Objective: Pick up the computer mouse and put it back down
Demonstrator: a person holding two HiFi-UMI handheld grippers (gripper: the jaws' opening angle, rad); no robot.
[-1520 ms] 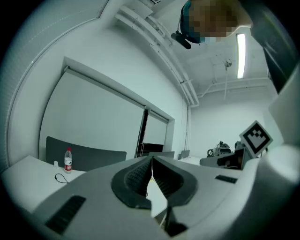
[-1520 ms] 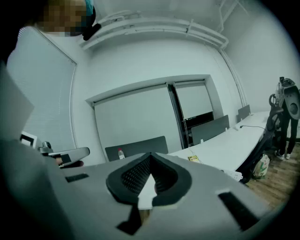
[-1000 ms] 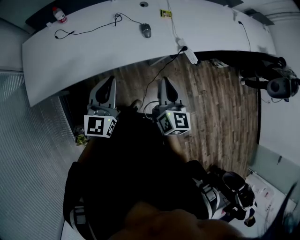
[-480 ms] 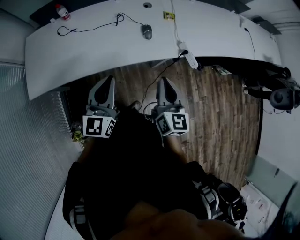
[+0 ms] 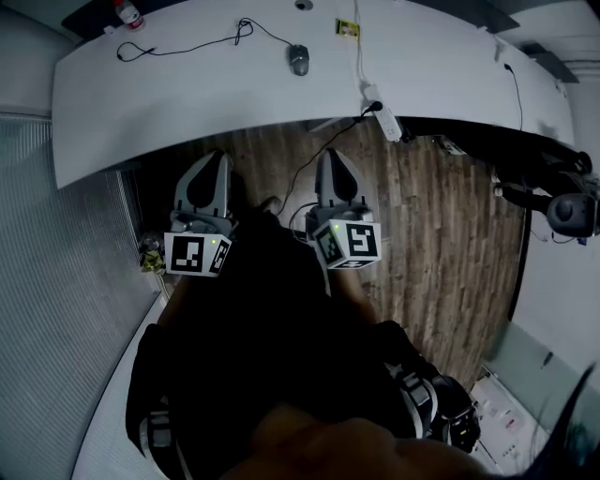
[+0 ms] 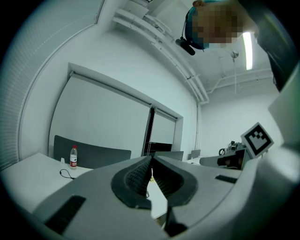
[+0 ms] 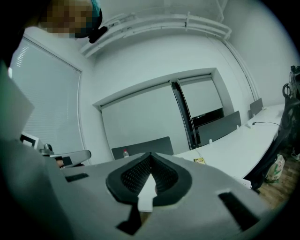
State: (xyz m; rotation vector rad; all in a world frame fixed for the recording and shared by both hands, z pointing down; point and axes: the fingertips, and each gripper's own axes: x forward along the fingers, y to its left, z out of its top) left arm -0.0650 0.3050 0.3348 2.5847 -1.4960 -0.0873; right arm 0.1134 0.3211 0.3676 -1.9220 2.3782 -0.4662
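**A:** What has changed in the last second?

**B:** Not much. In the head view the white table [image 5: 187, 84] has slid a little toward the top of the frame, and the bottle [image 5: 127, 11] at upper left is now cut by the top edge. The computer mouse [image 5: 299, 59] sits top centre on the table as before, with its cable [image 5: 187, 45] trailing off to the left.

**A:** And the grippers?

**B:** The left gripper [image 5: 217, 155] and the right gripper [image 5: 330, 153] hold about the same spots mid-frame, over the wooden floor [image 5: 441, 216] and well apart from the mouse. Both sets of jaws are pressed together with nothing between them.

**A:** So where does that leave the task?

**B:** I'd say still in the approach — the mouse hasn't been touched, and the jaws must open before any pick.

**A:** Anything hard to make out?

**B:** Neither gripper view shows the mouse — each gripper's own body fills the lower frame there. In the head view the person's dark clothing covers the bottom half, and the hands are hidden behind the marker cubes.
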